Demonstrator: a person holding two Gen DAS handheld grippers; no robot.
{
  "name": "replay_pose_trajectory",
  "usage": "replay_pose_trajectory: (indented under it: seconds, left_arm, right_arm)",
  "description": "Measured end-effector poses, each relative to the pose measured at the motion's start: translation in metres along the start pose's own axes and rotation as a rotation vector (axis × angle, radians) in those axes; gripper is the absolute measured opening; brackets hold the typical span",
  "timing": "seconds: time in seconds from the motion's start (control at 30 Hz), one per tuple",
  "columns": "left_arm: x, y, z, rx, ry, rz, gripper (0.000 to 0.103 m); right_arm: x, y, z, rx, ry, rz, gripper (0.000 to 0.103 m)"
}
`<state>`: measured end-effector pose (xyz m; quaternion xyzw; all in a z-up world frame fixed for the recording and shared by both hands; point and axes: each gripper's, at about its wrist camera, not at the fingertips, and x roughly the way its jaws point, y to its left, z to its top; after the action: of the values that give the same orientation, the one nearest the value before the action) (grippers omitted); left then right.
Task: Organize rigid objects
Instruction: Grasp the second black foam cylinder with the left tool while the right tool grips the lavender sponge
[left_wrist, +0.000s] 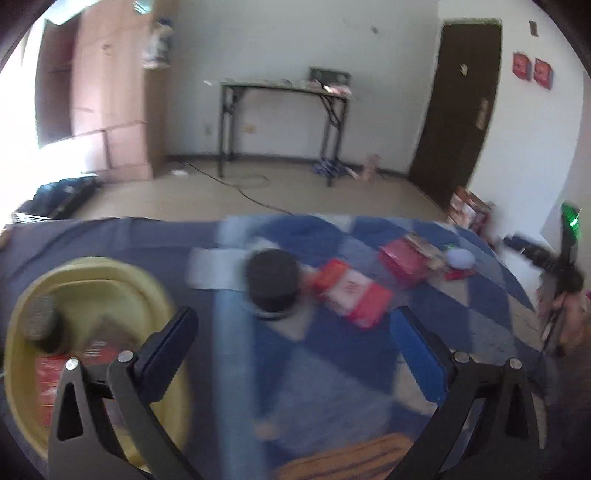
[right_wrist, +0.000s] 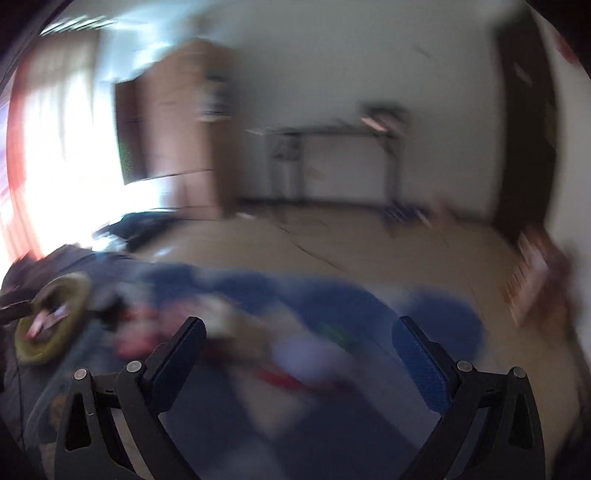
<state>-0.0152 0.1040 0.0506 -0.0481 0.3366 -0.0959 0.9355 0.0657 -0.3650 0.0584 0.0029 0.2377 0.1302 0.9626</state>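
While unheld (blurred), black jar (left_wrist: 272, 281) beyond left tongs (left_wrist: 293, 326)

No legible text — print on red box (left_wrist: 351, 291) and red wall signs (left_wrist: 532, 70) too blurred to read.

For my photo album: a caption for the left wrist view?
Open left hand-held gripper above blue cloth, yellow basin at left.
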Motion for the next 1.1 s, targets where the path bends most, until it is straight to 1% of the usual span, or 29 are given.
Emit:
replay_pose_trajectory:
  seconds: [0.03,0.07,0.13,0.17,0.23,0.3,0.37,0.47,0.57,0.6,0.7,0.8,0.93,1.03,1.1]
  left_arm:
    - [0.007,-0.013,0.001,0.028,0.013,-0.021,0.103]
    - [0.012,-0.024,0.001,0.062,0.011,-0.022,0.103]
    - [0.016,-0.035,0.002,0.102,0.001,-0.006,0.103]
    - [0.019,-0.036,0.003,0.117,0.004,-0.004,0.103]
    - [0.029,-0.040,0.007,0.133,0.020,0.009,0.103]
    - [0.040,-0.039,0.011,0.133,0.033,0.018,0.103]
    - [0.050,-0.033,0.018,0.121,0.020,0.073,0.103]
    - [0.064,-0.020,0.027,0.103,0.011,0.131,0.103]
    - [0.079,-0.004,0.031,0.069,0.003,0.163,0.103]
    - [0.088,0.004,0.031,0.050,0.023,0.178,0.103]
    - [0.102,0.013,0.030,0.041,0.050,0.192,0.103]
    - [0.109,0.015,0.027,0.065,0.068,0.221,0.103]
    - [0.124,0.019,0.022,0.067,0.120,0.203,0.103]
    - [0.136,0.024,0.019,0.070,0.139,0.227,0.103]
    - [0.147,0.028,0.015,0.065,0.160,0.214,0.103]
  right_arm:
    - [0.005,-0.014,-0.012,0.039,0.029,-0.020,0.103]
    - [0.013,-0.022,-0.023,0.058,0.051,-0.035,0.103]
    - [0.029,-0.019,-0.031,0.032,0.087,-0.056,0.103]
    - [0.035,-0.013,-0.031,0.011,0.091,-0.057,0.103]
    - [0.042,-0.003,-0.018,-0.029,0.076,-0.029,0.103]
    - [0.052,0.020,-0.010,-0.058,0.063,-0.011,0.103]
    - [0.065,0.027,-0.002,-0.053,0.081,-0.017,0.103]
    - [0.090,0.029,-0.002,-0.056,0.105,-0.042,0.103]
    - [0.118,0.032,-0.002,-0.072,0.140,-0.070,0.103]
    - [0.121,0.033,-0.003,-0.067,0.150,-0.071,0.103]
    - [0.135,0.037,-0.001,-0.099,0.171,-0.089,0.103]
    - [0.146,0.036,-0.001,-0.095,0.190,-0.090,0.103]
    - [0.158,0.033,-0.006,-0.082,0.210,-0.088,0.102]
    - [0.160,0.027,-0.005,-0.063,0.227,-0.079,0.101]
    - [0.162,0.025,-0.004,-0.060,0.225,-0.084,0.098]
